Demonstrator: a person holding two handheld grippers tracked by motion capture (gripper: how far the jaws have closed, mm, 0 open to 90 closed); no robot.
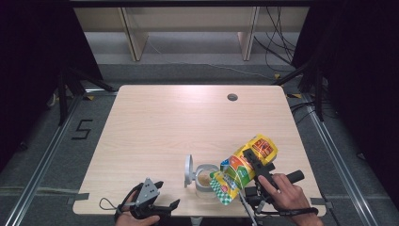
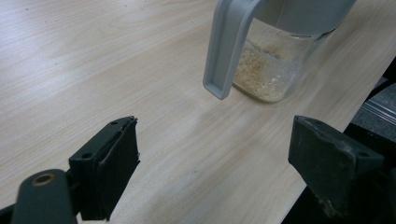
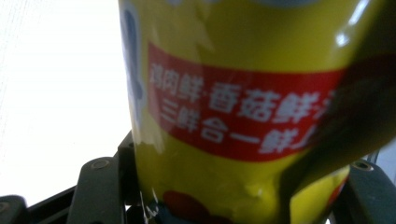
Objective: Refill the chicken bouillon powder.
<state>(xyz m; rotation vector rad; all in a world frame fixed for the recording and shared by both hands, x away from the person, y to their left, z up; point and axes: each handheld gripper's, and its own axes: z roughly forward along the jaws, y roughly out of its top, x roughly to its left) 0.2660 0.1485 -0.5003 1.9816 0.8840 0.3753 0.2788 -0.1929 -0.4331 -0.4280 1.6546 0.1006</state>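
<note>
Table holds all, near front edge. Yellow pouch sits pinched between right gripper jaws, tilted, mouth down over glass jar. Right hand grips from below-right. Jar upright, grey lid flipped open, beige granules inside. Left gripper spread, empty, just left of jar.

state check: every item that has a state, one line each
jar: upright, lid open, pale granules in the bottom
jar lid: flipped up at the jar's left
yellow pouch: tilted, lower end over the jar mouth
right gripper: shut on the yellow pouch
left gripper: open, nothing between its jaws
</note>
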